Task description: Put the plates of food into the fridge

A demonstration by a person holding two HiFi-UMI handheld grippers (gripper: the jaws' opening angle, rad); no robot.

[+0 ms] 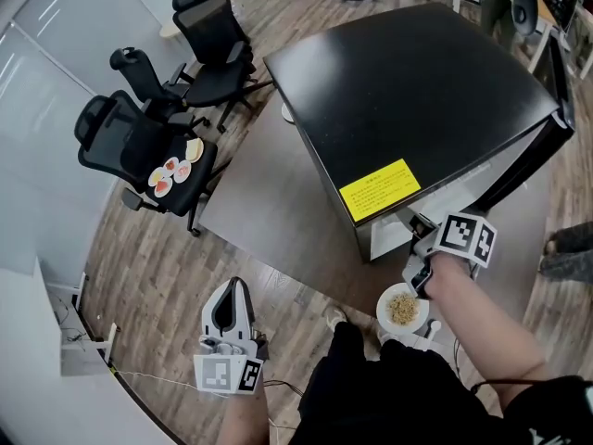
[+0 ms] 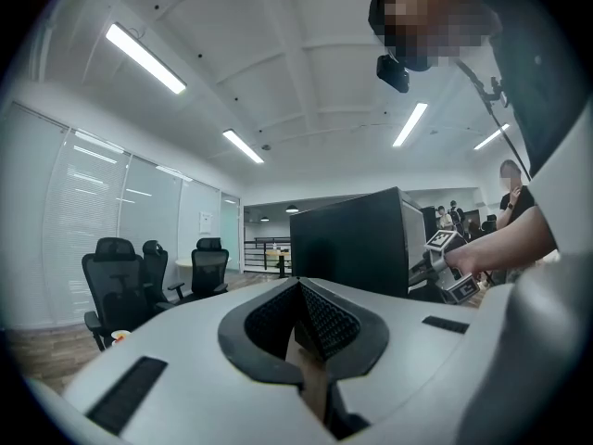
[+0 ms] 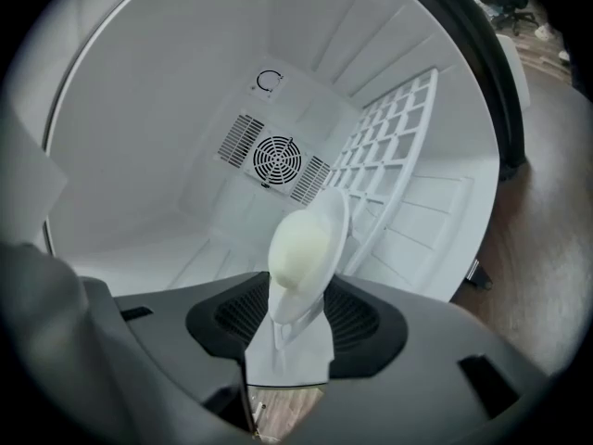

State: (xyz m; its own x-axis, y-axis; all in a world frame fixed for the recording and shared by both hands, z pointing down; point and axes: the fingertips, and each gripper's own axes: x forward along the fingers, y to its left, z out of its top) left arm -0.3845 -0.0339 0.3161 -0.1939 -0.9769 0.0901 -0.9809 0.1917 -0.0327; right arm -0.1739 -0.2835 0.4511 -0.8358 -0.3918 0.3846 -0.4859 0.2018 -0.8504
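Note:
The black fridge [image 1: 417, 91] stands with its door [image 1: 559, 109] swung open. My right gripper [image 1: 419, 281] reaches into its white inside [image 3: 139, 137]. A white plate [image 1: 403, 309] of pale grainy food lies right at its tips. In the right gripper view the plate's rim [image 3: 301, 248] stands between the jaws of the right gripper [image 3: 295, 321], which are apart and off it. What the plate rests on is hidden. My left gripper [image 1: 230, 306] hangs shut and empty at the lower left, with its tips [image 2: 298, 309] meeting. More plates of food [image 1: 171, 172] sit on a black chair seat.
Three black office chairs [image 1: 139, 137] stand at the left on the wood floor. A grey mat [image 1: 259, 202] lies under the fridge. Inside the fridge, a white wire rack [image 3: 389, 146] leans at the right and a fan grille [image 3: 276, 158] is on the back wall. Someone's feet [image 1: 565, 248] are at the right edge.

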